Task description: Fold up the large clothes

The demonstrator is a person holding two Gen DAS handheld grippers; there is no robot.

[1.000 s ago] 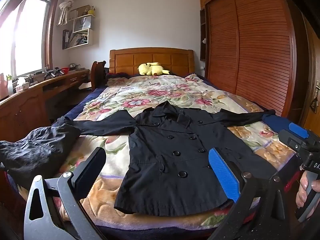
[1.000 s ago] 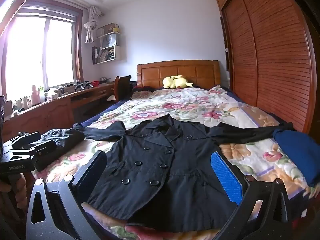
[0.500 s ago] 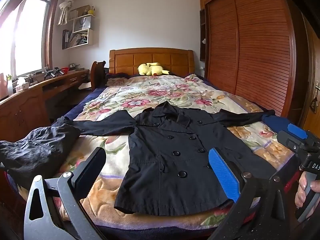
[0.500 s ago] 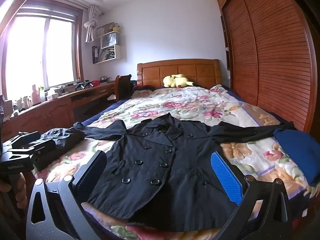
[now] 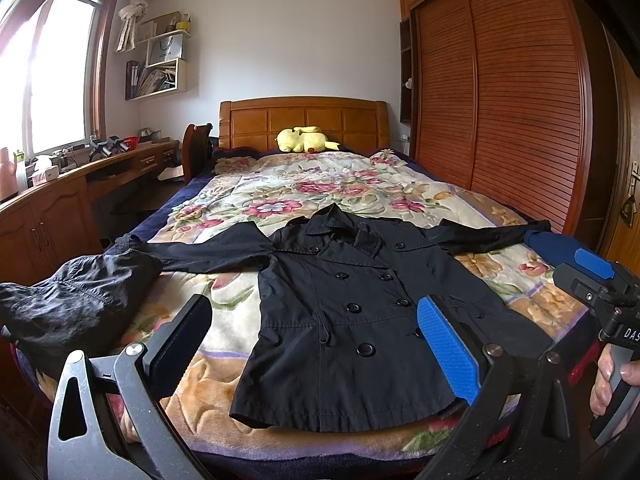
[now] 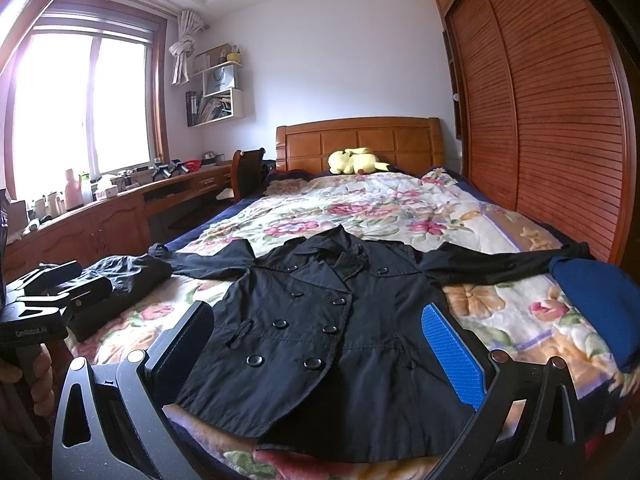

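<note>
A black double-breasted coat (image 5: 360,320) lies flat, front up, on the flowered bedspread (image 5: 312,196), sleeves spread to both sides, hem toward me. It also shows in the right wrist view (image 6: 332,320). My left gripper (image 5: 316,312) is open and empty, held above the foot of the bed, short of the hem. My right gripper (image 6: 320,320) is open and empty, also short of the hem. The right gripper shows at the right edge of the left wrist view (image 5: 600,284), the left gripper at the left edge of the right wrist view (image 6: 56,292).
A crumpled dark garment (image 5: 76,300) lies at the bed's near left corner. A blue garment (image 6: 600,312) lies at the near right edge. A yellow plush toy (image 5: 304,140) sits by the headboard. A desk (image 5: 60,208) runs along the left, a wardrobe (image 5: 500,100) along the right.
Almost nothing has changed. Both grippers have stayed open and nearly still in front of the coat, with only a slight drift of the views.
</note>
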